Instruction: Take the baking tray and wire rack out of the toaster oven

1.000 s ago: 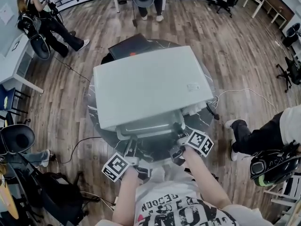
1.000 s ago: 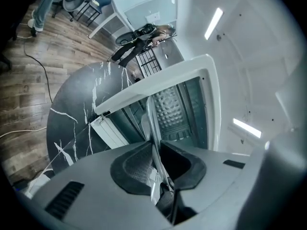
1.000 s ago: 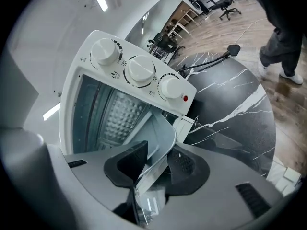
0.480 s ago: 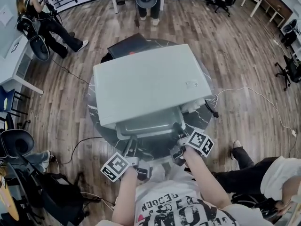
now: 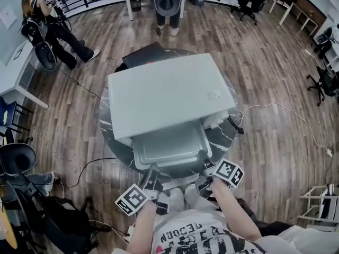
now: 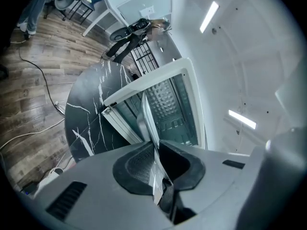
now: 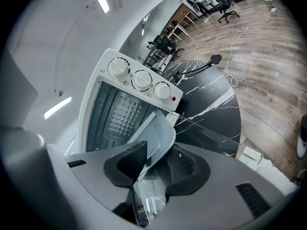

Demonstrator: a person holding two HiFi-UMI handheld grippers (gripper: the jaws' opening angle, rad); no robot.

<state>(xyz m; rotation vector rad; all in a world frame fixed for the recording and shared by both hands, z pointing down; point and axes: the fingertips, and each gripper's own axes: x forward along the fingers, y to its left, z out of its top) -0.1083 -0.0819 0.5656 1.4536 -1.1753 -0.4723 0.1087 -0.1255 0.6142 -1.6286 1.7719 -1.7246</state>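
A white toaster oven (image 5: 167, 94) stands on a round black marble table (image 5: 108, 134), its door (image 7: 206, 133) folded down. A grey baking tray (image 5: 168, 148) sticks out of its mouth toward me. My left gripper (image 5: 152, 174) holds the tray's near left rim (image 6: 145, 119); its jaws have just been closing on that rim. My right gripper (image 5: 205, 165) is shut on the tray's near right corner (image 7: 160, 135). In the gripper views, each pair of pads presses the thin metal edge. I cannot make out a wire rack; the ribbed oven cavity (image 6: 170, 104) shows behind the tray.
Three knobs (image 7: 141, 80) sit on the oven's right side. A dark flat object (image 5: 145, 52) lies behind the oven. Cables (image 5: 280, 107) run across the wooden floor. People (image 5: 50, 28) stand at the far left and back, and office chairs (image 5: 18, 157) ring the table.
Both grippers have drawn back toward me and the tray has slid farther out of the oven. The person at the right edge has left the head view.
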